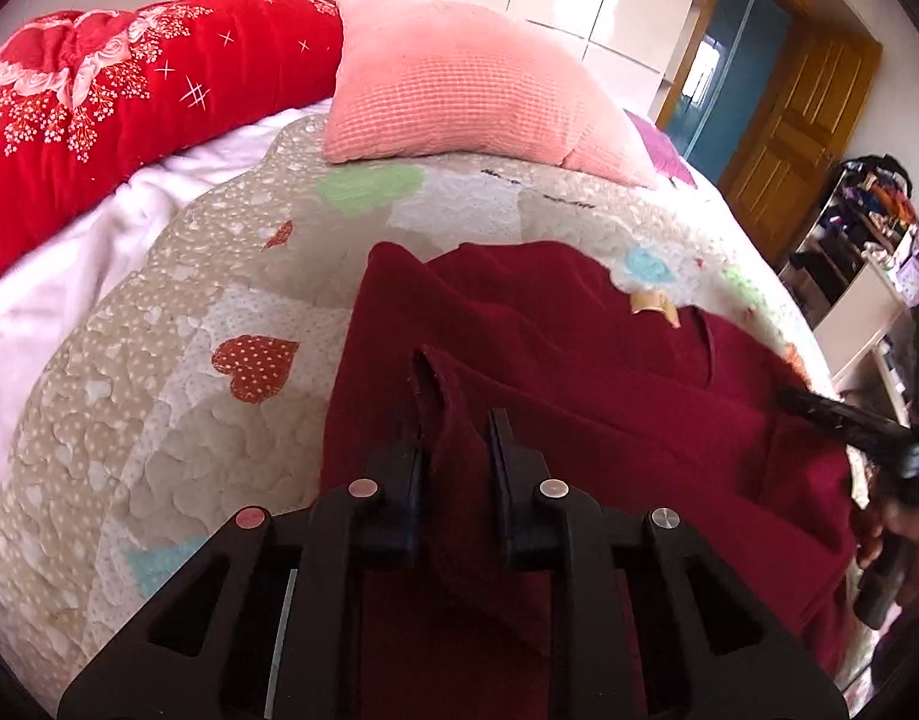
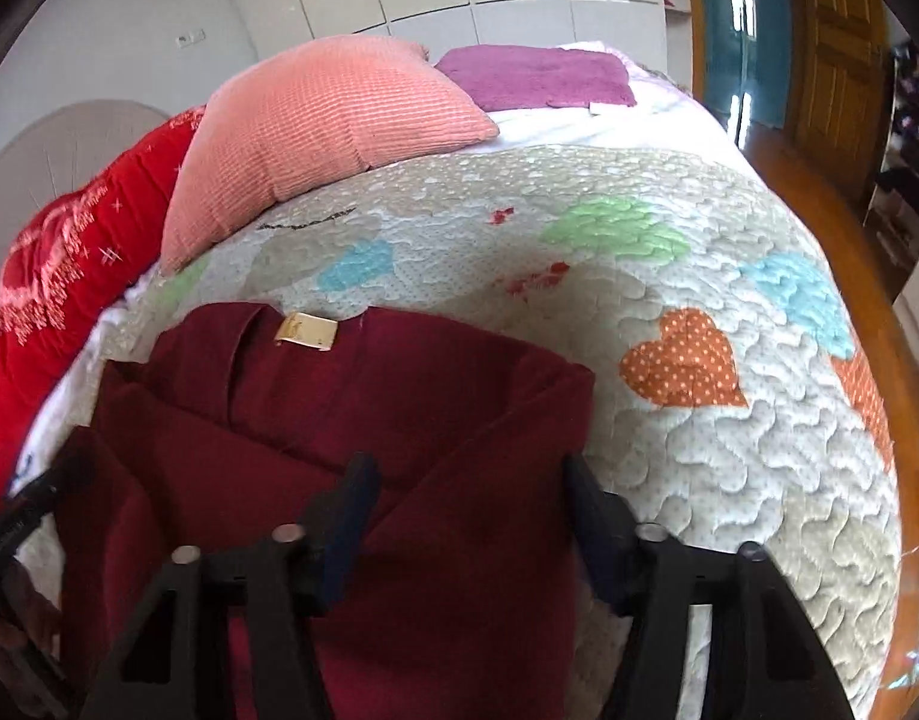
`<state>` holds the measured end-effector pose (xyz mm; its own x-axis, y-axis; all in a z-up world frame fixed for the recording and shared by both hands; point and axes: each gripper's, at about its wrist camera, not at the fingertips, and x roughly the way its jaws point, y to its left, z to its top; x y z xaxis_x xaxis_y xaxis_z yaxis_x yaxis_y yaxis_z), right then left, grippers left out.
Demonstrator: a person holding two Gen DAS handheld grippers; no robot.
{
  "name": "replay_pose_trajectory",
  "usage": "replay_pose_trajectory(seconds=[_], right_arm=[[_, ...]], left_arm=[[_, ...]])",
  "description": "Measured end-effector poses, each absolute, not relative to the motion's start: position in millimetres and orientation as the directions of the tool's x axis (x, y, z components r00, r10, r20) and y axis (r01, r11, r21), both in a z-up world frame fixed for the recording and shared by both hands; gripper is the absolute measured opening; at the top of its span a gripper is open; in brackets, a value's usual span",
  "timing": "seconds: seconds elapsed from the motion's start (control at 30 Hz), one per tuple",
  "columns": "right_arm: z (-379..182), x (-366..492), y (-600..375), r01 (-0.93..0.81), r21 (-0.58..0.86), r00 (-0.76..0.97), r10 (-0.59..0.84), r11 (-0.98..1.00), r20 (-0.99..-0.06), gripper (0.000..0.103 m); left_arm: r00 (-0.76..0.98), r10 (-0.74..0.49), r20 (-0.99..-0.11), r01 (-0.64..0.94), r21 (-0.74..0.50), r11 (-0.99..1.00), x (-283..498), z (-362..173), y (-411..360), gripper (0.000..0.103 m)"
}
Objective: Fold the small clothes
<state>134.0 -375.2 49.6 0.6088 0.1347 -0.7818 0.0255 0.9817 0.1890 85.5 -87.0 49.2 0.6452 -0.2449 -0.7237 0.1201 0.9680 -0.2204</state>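
Observation:
A dark red garment point(image 1: 579, 360) lies partly folded on the heart-patterned quilt point(image 1: 159, 420), its tan neck label point(image 1: 654, 303) at the far edge. My left gripper point(image 1: 456, 426) is shut on a raised fold of the garment at its near left side. In the right wrist view the same garment point(image 2: 351, 408) lies with its label point(image 2: 306, 331) up. My right gripper point(image 2: 468, 471) is open, its fingers standing wide over the garment's right part. The right gripper also shows in the left wrist view point(image 1: 849, 420) at the garment's right edge.
A pink pillow point(image 1: 477, 84) and a red floral duvet point(image 1: 99, 102) lie at the far side of the bed. A purple cloth point(image 2: 537, 75) lies beyond the pillow. The bed's right edge drops to a wooden floor point(image 2: 819, 192), with a door and shelves further right.

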Motion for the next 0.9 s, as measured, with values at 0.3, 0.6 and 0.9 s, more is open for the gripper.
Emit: replay_pose_trajectory(seconds=[0.3, 0.6, 0.9], right_arm=[[75, 104, -432, 0.130, 0.321, 0.751, 0.118, 0.938, -0.649, 0.009], [75, 90, -436, 0.158, 0.290, 0.726, 0.088, 0.944, -0.682, 0.020], [63, 122, -373, -0.181, -0.069, 0.546, 0.042, 0.981, -0.837, 0.025]], left_arm=[[0.747, -0.214, -0.629, 0.072, -0.243, 0.967, 82, 77, -68, 0.013], [0.707, -0.166, -0.688, 0.042, -0.193, 0.980, 69, 43, -60, 0.013], [0.697, -0.204, -0.687, 0.073, -0.215, 0.974, 59, 46, -61, 0.013]])
